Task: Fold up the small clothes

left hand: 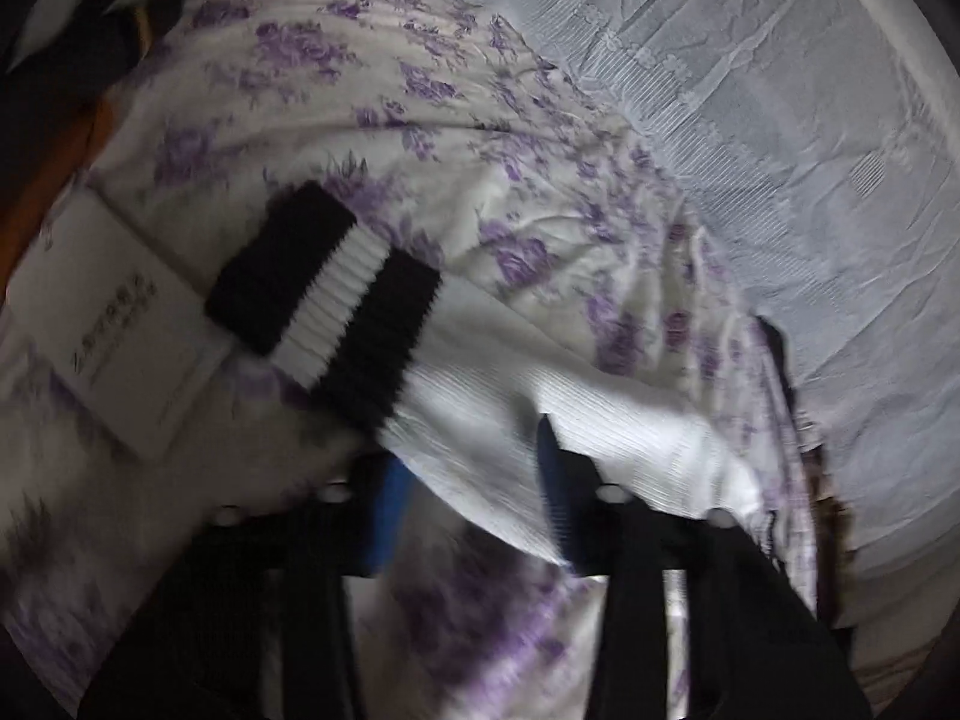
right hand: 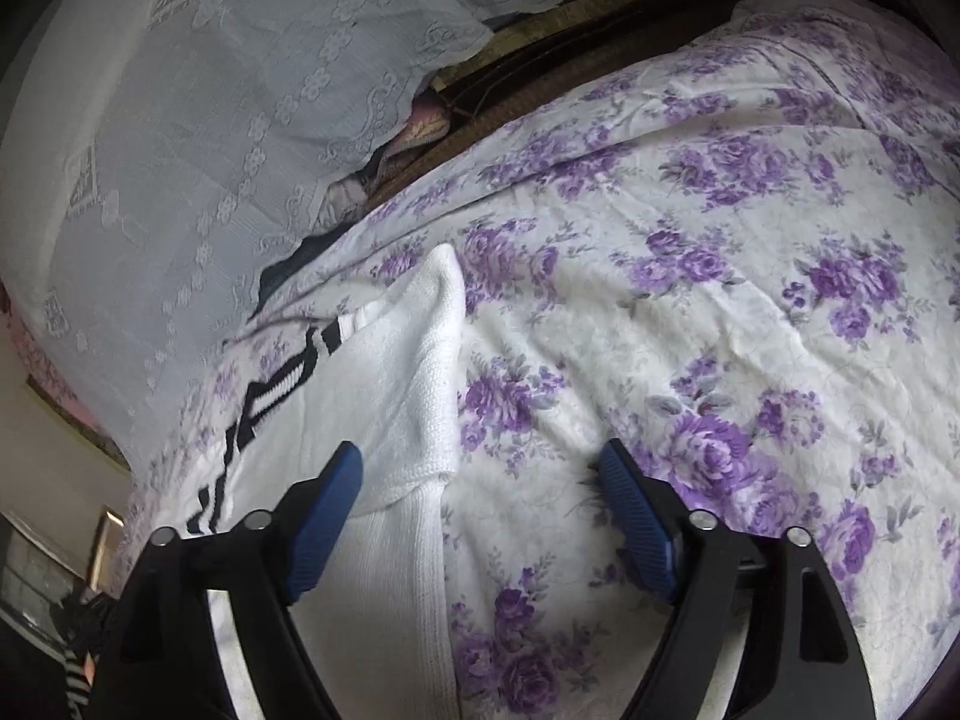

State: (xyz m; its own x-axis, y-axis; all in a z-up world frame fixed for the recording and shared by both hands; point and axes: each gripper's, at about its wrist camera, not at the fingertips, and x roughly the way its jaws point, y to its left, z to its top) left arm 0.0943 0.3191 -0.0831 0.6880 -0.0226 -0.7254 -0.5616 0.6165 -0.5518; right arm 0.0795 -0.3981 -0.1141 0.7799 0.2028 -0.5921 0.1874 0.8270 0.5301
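- Since the white sock [left hand: 540, 420] lies slack and partly doubled over on the floral bedsheet [right hand: 690, 330], close to the bedsheet's edge beside the lace cloth [left hand: 750, 120], a careless pull could drag it off that edge or undo the fold already in it.
- Striped cuff [left hand: 324, 294]: it rests further in on the bedsheet, its end overlapping a white card [left hand: 114, 330]. If the sock is dragged, the card may be dragged with it.
- Left hand-held gripper [left hand: 468, 450]: the sock's white toe end crosses between its fingers, low over the bedsheet. The view is blurred, so I cannot tell whether the pads pinch the knit or only straddle it. Risk: a shallow bite that slips, or one that catches the bedsheet with the sock.
- Right hand-held gripper [right hand: 480, 450]: its jaws are spread wide and hold nothing. One pad hangs over the sock's folded white edge and the other over bare bedsheet, so the sock sits off-centre, toward one finger.
- Judged risk: closing from this offset would gather only one layer, or bunch the bedsheet, and leave a crooked fold.
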